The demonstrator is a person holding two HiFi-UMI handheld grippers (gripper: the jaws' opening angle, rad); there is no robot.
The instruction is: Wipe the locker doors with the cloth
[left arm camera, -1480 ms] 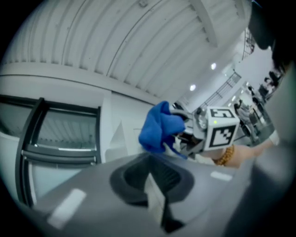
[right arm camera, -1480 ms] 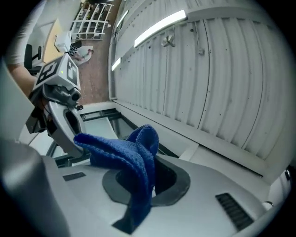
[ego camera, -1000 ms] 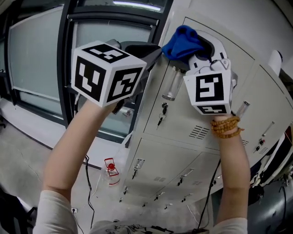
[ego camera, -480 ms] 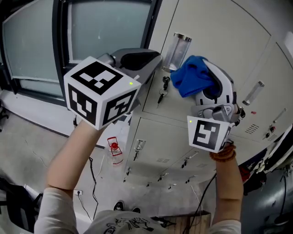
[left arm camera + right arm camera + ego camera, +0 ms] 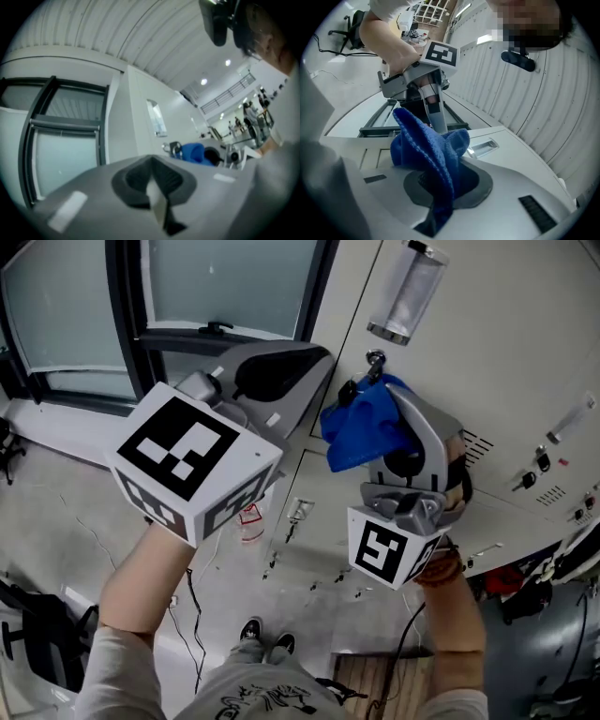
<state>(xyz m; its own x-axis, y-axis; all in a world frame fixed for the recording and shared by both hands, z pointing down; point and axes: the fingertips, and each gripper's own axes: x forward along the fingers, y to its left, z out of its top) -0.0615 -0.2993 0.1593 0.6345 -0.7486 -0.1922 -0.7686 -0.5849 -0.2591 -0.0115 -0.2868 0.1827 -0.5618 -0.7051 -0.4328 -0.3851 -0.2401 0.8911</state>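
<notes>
Head view gives us the blue cloth (image 5: 354,439) bunched against the pale locker door (image 5: 487,352), just below the key (image 5: 374,361) in its lock. We see it pinched in the right gripper (image 5: 398,432), whose jaws are clamped on a fold while the rest bulges out ahead. Above the key sits a clear tube handle (image 5: 405,294). Our left gripper (image 5: 298,367) hovers just left of the cloth, jaws pressed together on nothing, in front of the dark-framed window (image 5: 84,306)
</notes>
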